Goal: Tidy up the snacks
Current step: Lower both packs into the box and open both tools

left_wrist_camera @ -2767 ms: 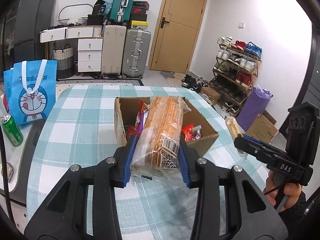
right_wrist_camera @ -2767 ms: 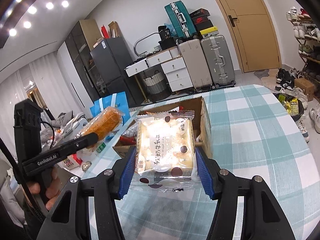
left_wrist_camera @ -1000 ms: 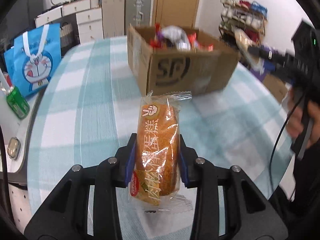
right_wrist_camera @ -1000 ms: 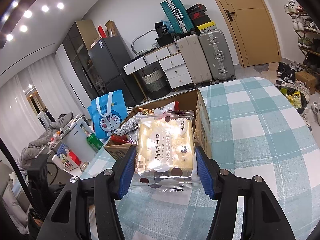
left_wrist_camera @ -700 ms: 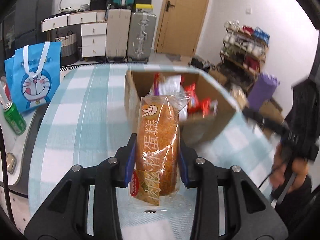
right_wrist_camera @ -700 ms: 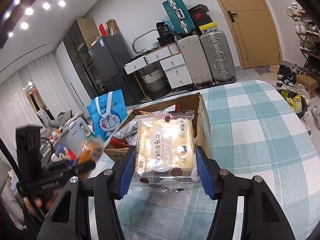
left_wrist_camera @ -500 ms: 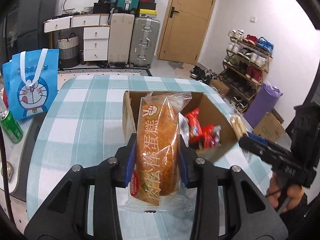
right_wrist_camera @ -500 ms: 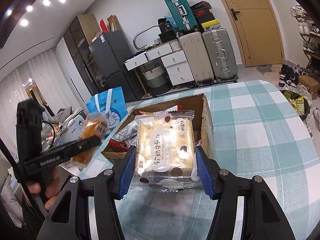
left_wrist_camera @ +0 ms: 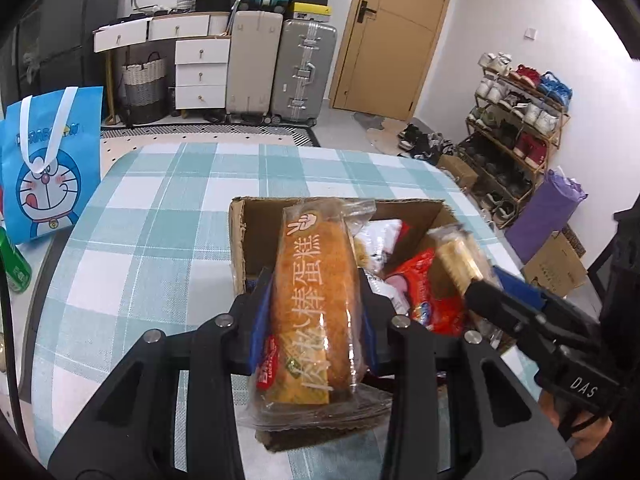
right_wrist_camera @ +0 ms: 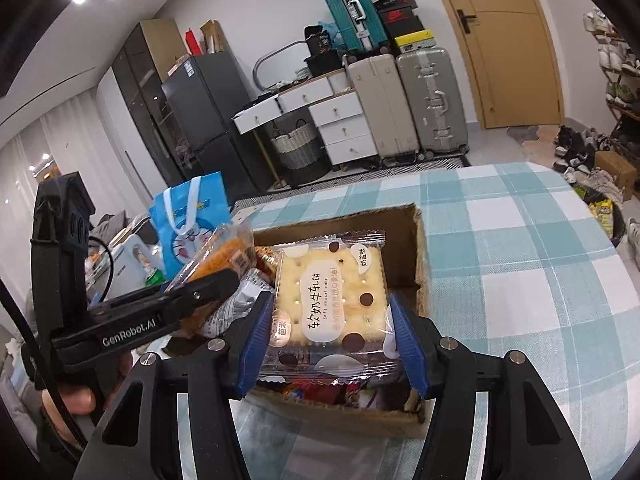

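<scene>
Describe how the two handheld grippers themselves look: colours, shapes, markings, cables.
Both are matte black plastic. The left gripper and right gripper have angular arms with silver screw heads and blue pads on the fingers. From the side, the left one shows white "GenRobot.AI" lettering and a thin black cable near the bare hand; the right one shows "DAS" in white.

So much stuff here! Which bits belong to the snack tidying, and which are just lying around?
Part of the job:
- orange cake stick, clamped in the left tool
- cracker packet, clamped in the right tool
- cardboard box with snacks inside

Just lying about:
- blue cartoon bag
- green can
- suitcases
- shoe rack
</scene>
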Action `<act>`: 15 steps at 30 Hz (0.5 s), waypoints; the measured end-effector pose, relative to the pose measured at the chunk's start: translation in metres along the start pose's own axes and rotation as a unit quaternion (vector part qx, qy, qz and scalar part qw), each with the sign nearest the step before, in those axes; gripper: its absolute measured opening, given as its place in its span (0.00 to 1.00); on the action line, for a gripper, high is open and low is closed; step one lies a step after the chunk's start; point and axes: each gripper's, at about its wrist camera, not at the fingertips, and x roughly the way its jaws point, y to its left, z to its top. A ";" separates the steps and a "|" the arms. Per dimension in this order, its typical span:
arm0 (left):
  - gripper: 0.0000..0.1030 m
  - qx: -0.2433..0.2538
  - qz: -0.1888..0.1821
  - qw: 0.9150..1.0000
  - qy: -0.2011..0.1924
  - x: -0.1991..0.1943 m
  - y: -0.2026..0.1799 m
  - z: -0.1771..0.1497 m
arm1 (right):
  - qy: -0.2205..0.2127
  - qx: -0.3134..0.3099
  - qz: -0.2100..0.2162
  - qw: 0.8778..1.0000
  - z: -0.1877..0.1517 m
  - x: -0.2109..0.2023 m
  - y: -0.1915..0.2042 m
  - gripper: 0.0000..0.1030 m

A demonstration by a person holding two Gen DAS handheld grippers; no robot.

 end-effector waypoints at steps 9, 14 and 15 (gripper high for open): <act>0.44 0.018 -0.002 1.000 0.003 -0.003 0.000 -0.002 | -0.019 -0.021 -0.020 0.999 0.005 -0.013 0.002 0.67; 0.93 0.046 0.007 0.998 -0.030 -0.034 -0.003 -0.022 | -0.030 -0.034 -0.005 0.999 -0.004 -0.036 -0.001 0.96; 1.00 0.051 0.004 0.998 -0.039 -0.042 -0.002 -0.028 | -0.028 -0.040 -0.003 0.999 -0.008 -0.040 -0.002 0.98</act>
